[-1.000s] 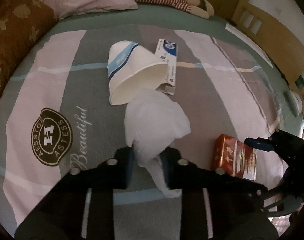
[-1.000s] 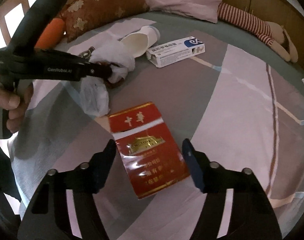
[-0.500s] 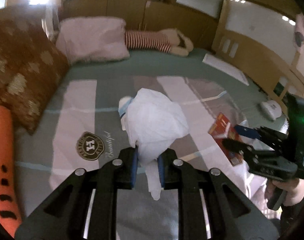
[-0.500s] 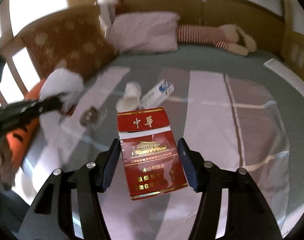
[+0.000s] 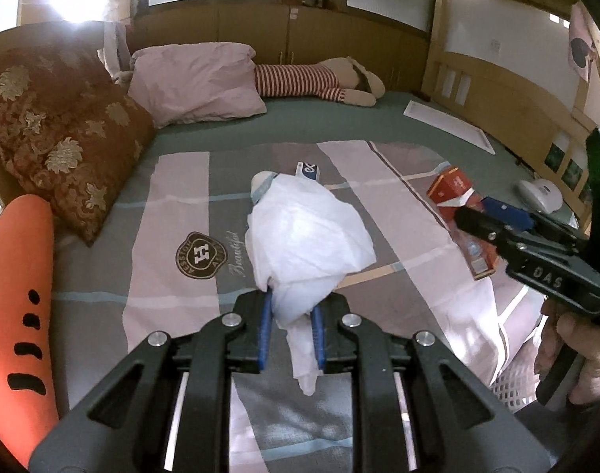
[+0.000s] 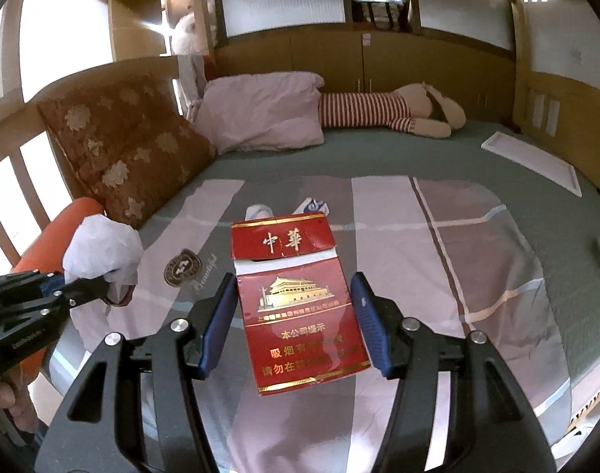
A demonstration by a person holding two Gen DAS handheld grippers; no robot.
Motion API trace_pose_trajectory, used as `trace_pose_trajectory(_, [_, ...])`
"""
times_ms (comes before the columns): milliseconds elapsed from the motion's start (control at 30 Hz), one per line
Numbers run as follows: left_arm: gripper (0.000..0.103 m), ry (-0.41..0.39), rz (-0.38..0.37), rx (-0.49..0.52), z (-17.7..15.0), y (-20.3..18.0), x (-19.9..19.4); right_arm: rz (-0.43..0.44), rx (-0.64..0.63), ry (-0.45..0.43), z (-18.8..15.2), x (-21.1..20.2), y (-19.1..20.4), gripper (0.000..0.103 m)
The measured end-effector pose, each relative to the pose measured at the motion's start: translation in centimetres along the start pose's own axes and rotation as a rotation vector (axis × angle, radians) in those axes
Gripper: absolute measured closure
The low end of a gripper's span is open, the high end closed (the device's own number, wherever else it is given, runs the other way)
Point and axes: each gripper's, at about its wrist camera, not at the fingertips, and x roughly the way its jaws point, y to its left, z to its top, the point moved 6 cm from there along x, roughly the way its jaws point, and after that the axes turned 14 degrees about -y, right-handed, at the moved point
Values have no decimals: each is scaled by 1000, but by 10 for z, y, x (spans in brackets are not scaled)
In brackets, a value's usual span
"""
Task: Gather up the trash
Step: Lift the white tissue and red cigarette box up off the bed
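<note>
The left gripper (image 5: pixel 290 329) is clenched on a crumpled tissue (image 5: pixel 305 236) and the right gripper (image 6: pixel 294 317) clamps a red cigarette pack (image 6: pixel 300 307), both lifted above the bed's (image 6: pixel 496 268) near edge, pack lengthwise between the jaws.

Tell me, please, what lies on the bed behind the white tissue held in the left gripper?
Behind the tissue, clamped in the left gripper, a paper cup and a blue-and-white box peek out on the bedspread. Only their far ends show; the rest is covered.
</note>
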Motion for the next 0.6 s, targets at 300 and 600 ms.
trace_pose_trajectory(300, [86, 6, -8, 7, 0, -1, 4, -1, 8, 1, -2, -2, -2, 44])
trace_pose_trajectory(600, [86, 20, -6, 11, -4, 0, 10, 6, 15, 4, -2, -3, -1, 44])
